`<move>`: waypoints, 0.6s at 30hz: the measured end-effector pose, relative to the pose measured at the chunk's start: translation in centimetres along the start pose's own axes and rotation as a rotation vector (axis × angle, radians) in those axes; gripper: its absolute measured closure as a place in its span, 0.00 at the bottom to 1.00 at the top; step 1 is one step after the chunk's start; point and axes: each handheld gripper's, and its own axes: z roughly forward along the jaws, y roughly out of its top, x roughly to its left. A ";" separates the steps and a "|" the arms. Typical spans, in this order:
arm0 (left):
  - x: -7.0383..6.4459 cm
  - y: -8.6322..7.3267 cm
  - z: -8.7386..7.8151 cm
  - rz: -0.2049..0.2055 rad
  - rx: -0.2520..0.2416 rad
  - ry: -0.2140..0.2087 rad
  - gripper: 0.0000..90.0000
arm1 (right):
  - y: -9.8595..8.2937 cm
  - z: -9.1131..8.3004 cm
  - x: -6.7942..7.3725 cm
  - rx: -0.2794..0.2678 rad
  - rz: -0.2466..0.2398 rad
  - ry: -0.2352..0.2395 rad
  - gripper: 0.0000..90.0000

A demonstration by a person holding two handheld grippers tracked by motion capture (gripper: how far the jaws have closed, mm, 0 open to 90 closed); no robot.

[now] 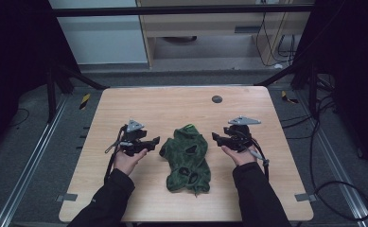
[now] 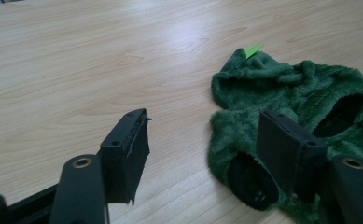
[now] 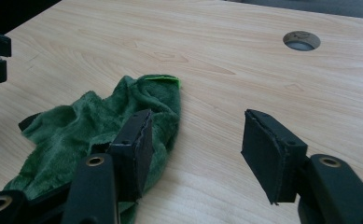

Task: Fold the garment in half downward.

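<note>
The surface (image 1: 125, 109) is light wood with rounded corners. A small round hole (image 1: 216, 99) sits near its far edge. A fuzzy green cloth (image 1: 188, 158) lies crumpled in the middle, closer to the near edge. Two grey tabs (image 1: 66, 197) stick to the near corners.

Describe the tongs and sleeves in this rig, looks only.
Both tongs, left and right, are black, each with two flat rectangular jaws faced with dark pads, brass-coloured rivets at the jaw pivots, and a grey three-cornered plate on top. A dark cable trails from each. The person wears black long sleeves.
</note>
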 end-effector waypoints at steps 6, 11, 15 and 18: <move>-0.7 0.6 0.9 0.031 0.015 -0.017 0.41 | 0.4 1.2 0.3 0.016 -0.018 0.001 0.49; -0.8 0.7 1.9 0.032 0.028 -0.035 0.43 | 0.6 1.9 0.3 0.016 -0.008 0.006 0.51; -0.7 0.5 2.6 0.031 0.035 -0.045 0.45 | 0.5 2.6 0.3 0.029 -0.003 0.004 0.53; -0.6 0.4 3.1 0.037 0.050 -0.041 0.46 | 0.4 3.0 0.2 0.035 0.000 0.003 0.53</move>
